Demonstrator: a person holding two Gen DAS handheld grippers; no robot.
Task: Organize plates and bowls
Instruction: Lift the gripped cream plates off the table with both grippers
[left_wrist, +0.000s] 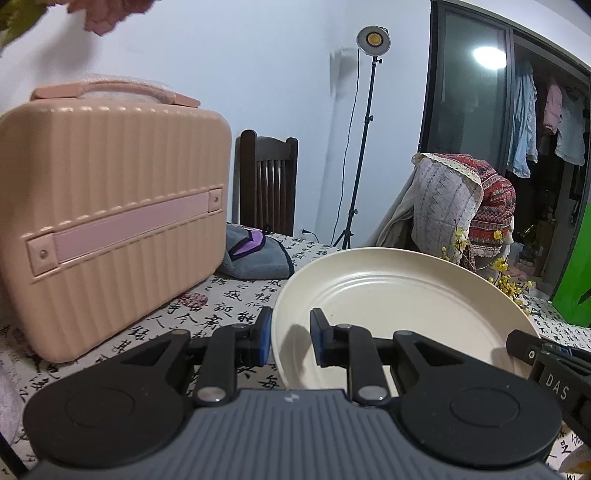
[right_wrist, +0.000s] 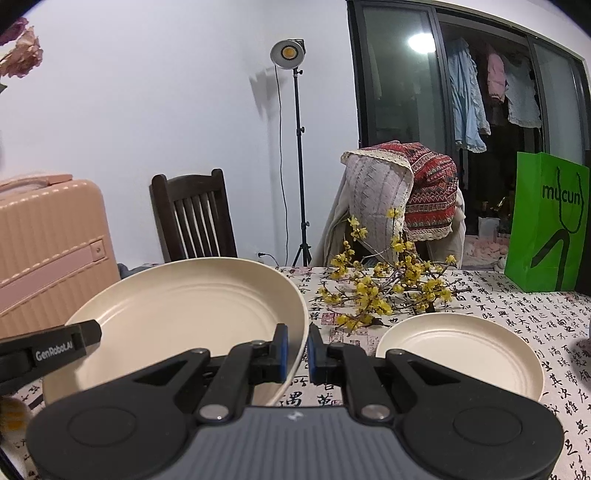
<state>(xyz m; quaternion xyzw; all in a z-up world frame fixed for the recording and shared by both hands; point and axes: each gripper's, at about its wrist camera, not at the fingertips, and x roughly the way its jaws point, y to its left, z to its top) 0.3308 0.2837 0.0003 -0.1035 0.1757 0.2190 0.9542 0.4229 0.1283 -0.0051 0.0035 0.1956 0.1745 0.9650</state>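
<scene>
The left tongs (left_wrist: 290, 334) clamp the near left rim of a large cream plate (left_wrist: 399, 295), and the right tongs (right_wrist: 295, 350) clamp its right rim, holding it tilted above the table (right_wrist: 517, 306). Its near edge is hidden behind both tools. Right of the right tongs lies a smaller plate (right_wrist: 461, 350), beyond it yellow flowers (right_wrist: 380, 291); left of the left tongs a pink case (left_wrist: 110, 206), cut off

two cream plates (right_wrist: 177, 314) (right_wrist: 461, 350), one pink case (left_wrist: 110, 221), one green bag (right_wrist: 546, 225), two chairs (right_wrist: 195, 218) (right_wrist: 399, 199), one lamp stand (right_wrist: 299, 166).
</scene>
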